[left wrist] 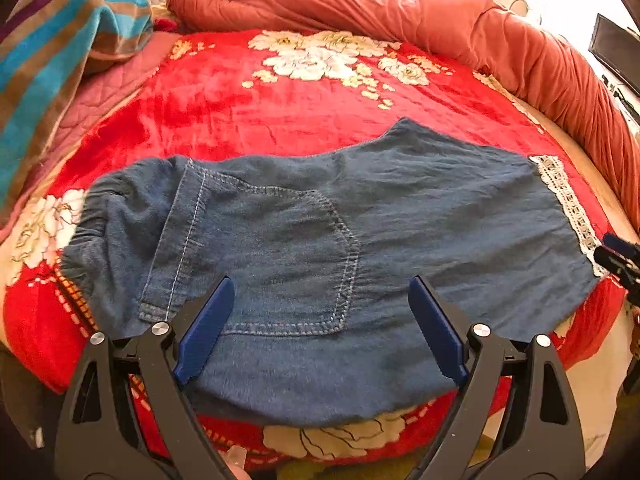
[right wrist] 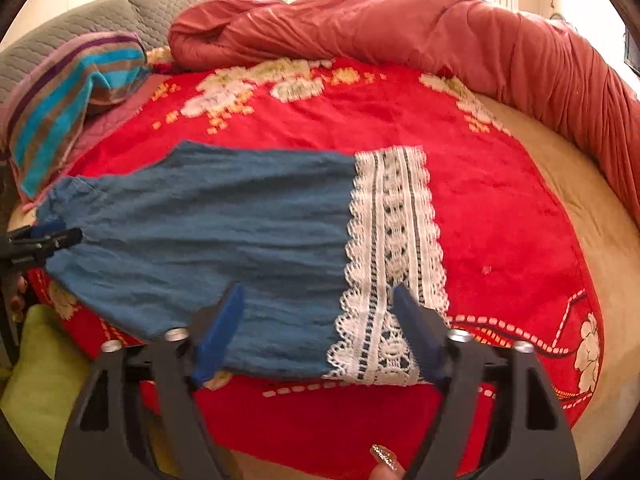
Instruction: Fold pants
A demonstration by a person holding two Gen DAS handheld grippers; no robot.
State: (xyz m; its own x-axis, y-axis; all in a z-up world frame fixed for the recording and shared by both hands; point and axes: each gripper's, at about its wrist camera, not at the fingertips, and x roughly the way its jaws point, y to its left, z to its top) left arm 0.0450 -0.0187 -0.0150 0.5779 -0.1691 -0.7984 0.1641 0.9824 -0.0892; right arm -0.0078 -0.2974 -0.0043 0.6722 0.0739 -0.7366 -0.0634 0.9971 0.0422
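Blue denim pants (left wrist: 320,224) lie flat across a red floral blanket (left wrist: 224,108), waistband at the left, white lace hem (left wrist: 568,204) at the right, a back pocket facing up. My left gripper (left wrist: 322,284) is open and hovers over the pocket near the pants' near edge. In the right wrist view the pants (right wrist: 208,224) end in the lace hem (right wrist: 392,240). My right gripper (right wrist: 318,292) is open above the hem end. The left gripper (right wrist: 48,240) shows at the far left there; the right gripper's tip (left wrist: 616,256) shows at the right edge of the left view.
A rolled rust-red duvet (left wrist: 400,4) runs along the back and right of the bed. A striped towel (left wrist: 60,52) lies at the back left. A grey quilted headboard (right wrist: 100,24) stands behind. A beige mattress edge (right wrist: 580,184) shows at the right.
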